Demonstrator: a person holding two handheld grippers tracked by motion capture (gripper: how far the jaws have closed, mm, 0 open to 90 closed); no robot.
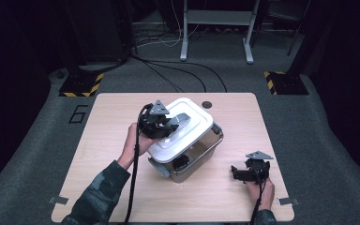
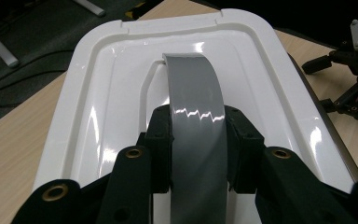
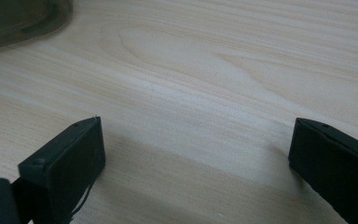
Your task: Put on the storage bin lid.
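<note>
A clear grey storage box (image 1: 205, 151) stands in the middle of the wooden table (image 1: 112, 122). Its white lid (image 1: 193, 123) sits askew over it, shifted toward the left, so the box's near right rim shows. My left gripper (image 1: 168, 124) is shut on the lid's grey handle (image 2: 193, 88); in the left gripper view the black pads (image 2: 161, 135) press both sides of the strap. My right gripper (image 1: 238, 173) rests low at the table's near right, apart from the box. Its jaws stand wide open over bare wood (image 3: 196, 149). A dark object (image 1: 181, 162) shows inside the box.
A small round hole (image 1: 207, 104) sits at the table's far edge. Beyond it, cables (image 1: 178, 70) run across the grey floor, with striped stand bases (image 1: 80, 85) at left and right and a white frame (image 1: 215, 28) behind.
</note>
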